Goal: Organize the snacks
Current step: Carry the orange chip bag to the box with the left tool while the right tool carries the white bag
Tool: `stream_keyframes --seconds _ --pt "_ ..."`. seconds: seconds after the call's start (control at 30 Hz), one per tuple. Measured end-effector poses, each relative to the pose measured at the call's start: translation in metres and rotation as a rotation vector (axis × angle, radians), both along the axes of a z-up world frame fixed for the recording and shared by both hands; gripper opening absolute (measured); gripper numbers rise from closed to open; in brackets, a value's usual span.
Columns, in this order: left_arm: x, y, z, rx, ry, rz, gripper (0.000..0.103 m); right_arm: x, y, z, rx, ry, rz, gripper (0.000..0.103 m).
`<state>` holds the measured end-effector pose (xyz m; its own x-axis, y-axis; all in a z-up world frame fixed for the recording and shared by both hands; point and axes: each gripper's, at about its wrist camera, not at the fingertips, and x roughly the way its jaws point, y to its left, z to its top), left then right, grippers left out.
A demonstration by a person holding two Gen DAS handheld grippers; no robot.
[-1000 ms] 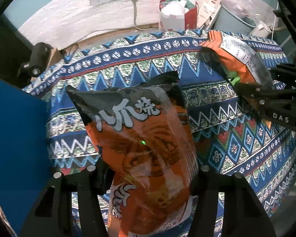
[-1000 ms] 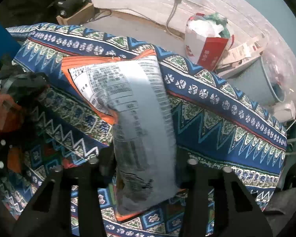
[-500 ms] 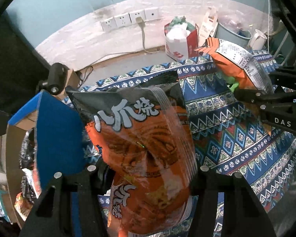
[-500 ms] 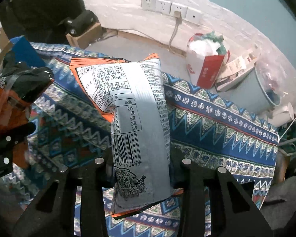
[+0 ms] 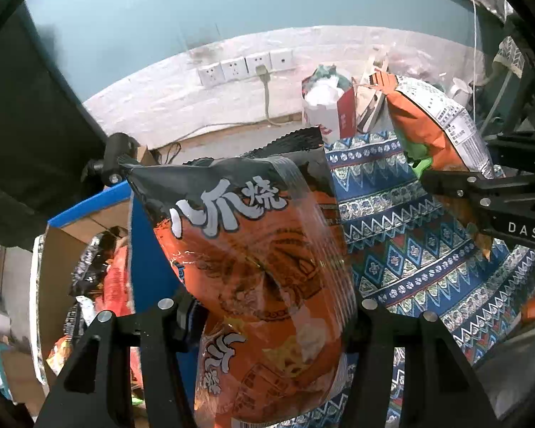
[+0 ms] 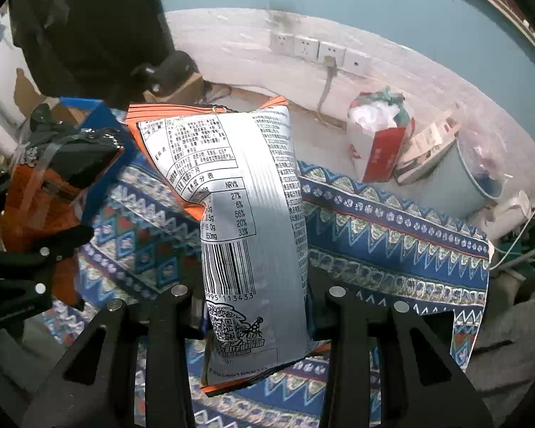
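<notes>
My left gripper (image 5: pixel 267 314) is shut on an orange and black snack bag (image 5: pixel 256 260) and holds it in the air above the patterned cloth. My right gripper (image 6: pixel 255 306) is shut on an orange snack bag with a white printed back (image 6: pixel 246 214), also lifted. In the left wrist view the right gripper's bag (image 5: pixel 438 132) shows at the upper right. In the right wrist view the left gripper's bag (image 6: pixel 46 182) shows at the left. A cardboard box with blue flaps (image 5: pixel 149 249), holding several snack packets (image 5: pixel 100 278), stands at the left.
A blue patterned cloth (image 6: pixel 392 242) covers the table. Beyond it stand a red and white bag (image 6: pixel 378 142), a grey bucket (image 6: pixel 467 174) and wall sockets (image 6: pixel 317 48). A dark object on a small carton (image 5: pixel 119 157) sits by the wall.
Both grippers have risen with their bags, so more wall shows. The left gripper has moved left, and the box with packets has come into view.
</notes>
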<state>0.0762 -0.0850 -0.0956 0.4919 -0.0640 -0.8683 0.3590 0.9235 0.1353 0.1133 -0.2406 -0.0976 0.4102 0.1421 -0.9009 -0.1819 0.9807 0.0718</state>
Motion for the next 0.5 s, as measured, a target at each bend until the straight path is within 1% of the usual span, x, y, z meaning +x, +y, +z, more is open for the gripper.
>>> stream_keyframes --seconds 0.3,0.5 --pt "-0.017 0.029 0.029 -0.013 -0.060 0.026 0.058 -0.010 0.023 0.035 0.045 -0.041 0.034 0.036" --pt "-0.025 0.054 0.043 -0.014 -0.097 0.064 0.058 -0.010 0.046 0.050 0.063 -0.064 0.065 0.036"
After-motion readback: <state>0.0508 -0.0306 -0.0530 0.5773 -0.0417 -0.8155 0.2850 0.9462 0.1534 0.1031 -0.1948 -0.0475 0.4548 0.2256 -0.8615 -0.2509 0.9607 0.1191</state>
